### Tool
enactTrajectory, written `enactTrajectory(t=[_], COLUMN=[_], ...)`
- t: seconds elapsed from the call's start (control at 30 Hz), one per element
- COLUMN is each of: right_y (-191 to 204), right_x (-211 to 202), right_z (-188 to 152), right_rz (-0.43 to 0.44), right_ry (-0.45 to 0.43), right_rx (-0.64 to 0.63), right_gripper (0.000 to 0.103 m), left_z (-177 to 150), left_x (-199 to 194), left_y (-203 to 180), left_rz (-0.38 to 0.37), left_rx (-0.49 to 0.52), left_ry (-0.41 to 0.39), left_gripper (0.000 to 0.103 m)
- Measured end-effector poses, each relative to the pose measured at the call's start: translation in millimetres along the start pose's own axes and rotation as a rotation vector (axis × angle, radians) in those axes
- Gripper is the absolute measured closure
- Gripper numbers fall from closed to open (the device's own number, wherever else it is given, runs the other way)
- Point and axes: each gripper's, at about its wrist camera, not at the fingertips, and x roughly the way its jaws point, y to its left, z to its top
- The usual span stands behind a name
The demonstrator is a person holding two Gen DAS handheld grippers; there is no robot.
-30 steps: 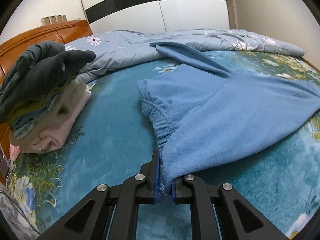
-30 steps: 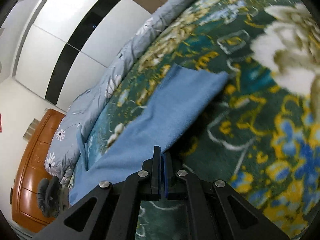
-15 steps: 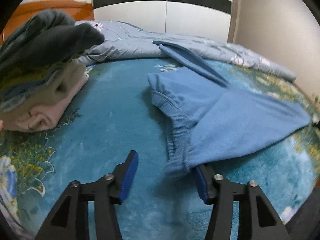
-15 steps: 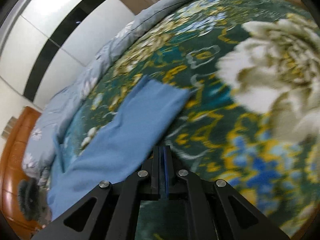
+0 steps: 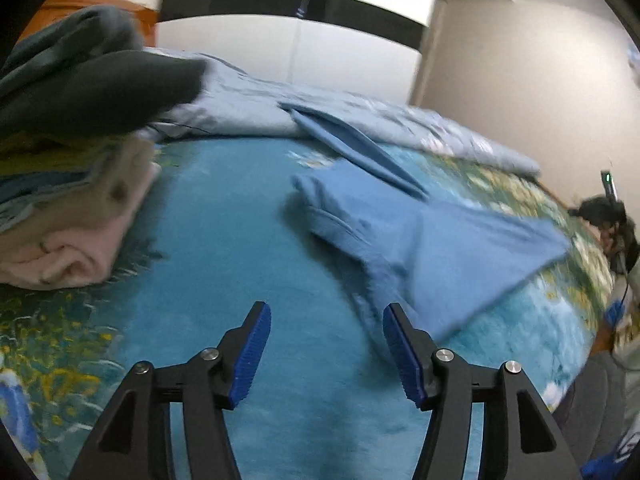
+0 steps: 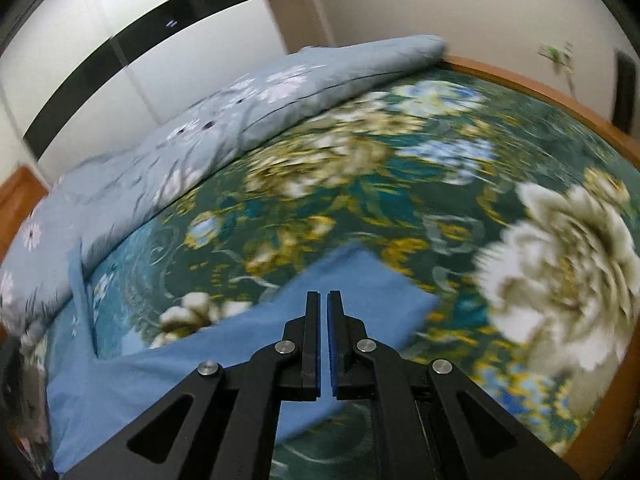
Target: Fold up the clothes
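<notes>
The blue trousers lie on the bedspread, just ahead-right of the left claw, which gapes empty. The right claw hangs over them, nearly closed, gripping nothing.

Two handheld grippers, matching in build. Left gripper: matte black plastic frame, angular arms with triangular cut-outs, round silver screw heads at the joints, two black fingers faced with ribbed bright blue pads. Right gripper: same black angular frame with triangular cut-outs, four silver screws across the linkage, flat black fingers lined on their inner faces with thin blue ribbed strips. No cables or printed markings visible on either; no skin or sleeve of the holder clearly visible
</notes>
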Motion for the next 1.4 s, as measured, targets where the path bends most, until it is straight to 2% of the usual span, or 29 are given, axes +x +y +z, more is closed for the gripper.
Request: enactTrajectory(t=[0.1,0.17,0.23,0.37,0.43,0.6,0.73,0.77,0.8,0.83,0.9,1.0,1.1,1.2,1.27,1.3,1.4], right_y=[53,89,122,191,219,283,340,353,366,378,401,431,450,457,457,455,439], right_x=[22,38,51,74,83,104,129,137,146,154,171,195,215,229,236,235,221], right_z=[8,10,10,6,3,2,1,0,-1,-2,-6,-12,-17,-20,-21,-19,-6], right_rz=[0.059,0.105,0.155,0.270,0.308,0.384,0.443,0.459,0.475,0.492,0.516,0.510,0.447,0.415,0.413,0.416,0.440], right_ry=[0.022,0.040,0.062,0.120,0.144,0.194,0.233,0.246,0.260,0.274,0.301,0.319,0.328,0.340,0.359,0.357,0.308], right_rx=[-0.074,-0.119,-0.157,-0.235,-0.265,-0.338,-0.398,-0.399,-0.396,-0.393,-0.389,-0.391,-0.398,-0.367,-0.333,-0.324,-0.285], right_gripper=[0.100,0.100,0.100,0.100,0.100,0.100,0.100,0.099,0.094,0.089,0.067,0.064,0.064,0.065,0.096,0.100,0.100], left_z=[22,42,57,77,79,78,75,75,74,72,69,66,65,65,64,64,65], left_x=[8,29,57,117,133,157,160,161,162,164,168,166,163,160,158,157,158], left_y=[21,24,27,48,52,40,19,17,16,17,22,26,25,27,29,30,30], left_rz=[0.044,0.099,0.112,-0.025,-0.056,-0.116,-0.088,-0.082,-0.081,-0.095,-0.115,-0.153,-0.170,-0.196,-0.213,-0.218,-0.223], left_rx=[-0.063,-0.061,-0.091,-0.293,-0.338,-0.341,-0.256,-0.249,-0.245,-0.250,-0.273,-0.290,-0.287,-0.296,-0.308,-0.312,-0.312], left_ry=[-0.046,-0.057,-0.047,0.011,0.007,0.017,0.006,0.004,0.005,0.015,0.033,0.015,0.002,-0.014,-0.024,-0.028,-0.029], left_gripper=[0.036,0.035,0.035,0.035,0.035,0.036,0.037,0.040,0.044,0.054,0.058,0.063,0.067,0.068,0.069,0.070,0.074])
